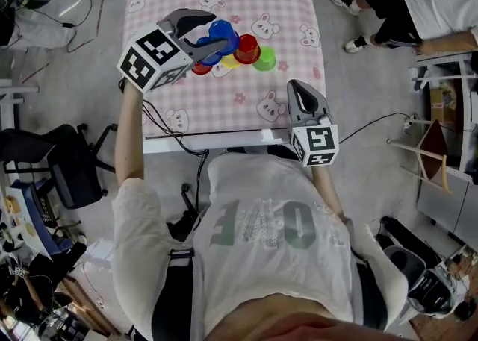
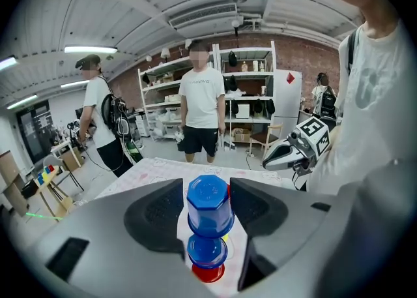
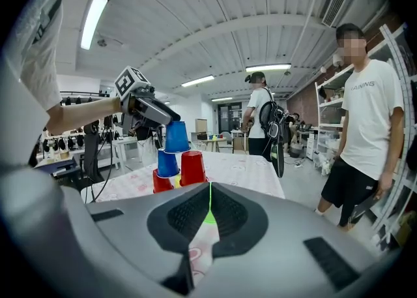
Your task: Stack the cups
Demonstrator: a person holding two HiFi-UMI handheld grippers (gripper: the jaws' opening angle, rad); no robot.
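Standing at the near edge of the bench [image 1: 224, 112], the operator holds the left gripper [image 1: 205, 39] out at 11 o'clock from the torso. Its fingers [image 2: 154, 210] are clamped on an inverted blue cup [image 2: 210, 204], one pad against each side wall. This cup is carried clear of the bench surface. Directly beneath it, at 6 o'clock in the left gripper view, stands a second blue cup [image 2: 207, 250], also inverted. Whether the two blue cups touch cannot be told. The second blue cup sits above a low red cup [image 2: 208, 273], with a yellow cup [image 1: 228, 63] just beside that one.

At 3 o'clock from the blue pair stands a taller red cup [image 3: 193, 167], close against the group. A green cup [image 1: 264, 59] closes the row at its 3 o'clock end.

The right gripper [image 1: 297, 87] hangs at 5 o'clock from the cup group, near the bench's front edge and well apart from every cup. Its fingers [image 3: 189, 215] are pressed together to a thin slit, and nothing is gripped between them.

A bystander [image 3: 368, 127] in a white shirt stands at 3 o'clock in the right gripper view.
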